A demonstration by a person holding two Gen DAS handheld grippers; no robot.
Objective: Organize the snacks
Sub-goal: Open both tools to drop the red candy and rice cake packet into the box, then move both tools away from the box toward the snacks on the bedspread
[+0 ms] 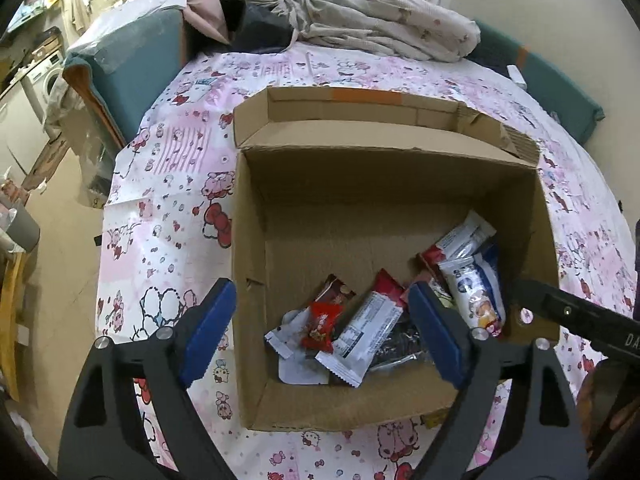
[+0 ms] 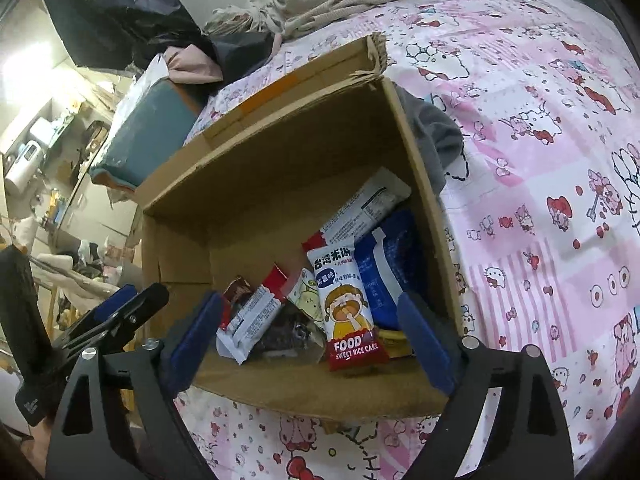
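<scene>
An open cardboard box stands on a bed with a pink cartoon sheet. Several snack packets lie in its near half: a small red candy packet, a white and red bar, a sweet rice cake packet and a blue and white pouch. My left gripper hangs open above the box's near left part, nothing between its blue pads. My right gripper is open over the near right part, the packets lying loose below it.
Crumpled bedding and dark clothes lie at the bed's far end. A teal cushion sits at the left corner. The bed's left edge drops to a cluttered floor. A grey cloth lies against the box's right wall.
</scene>
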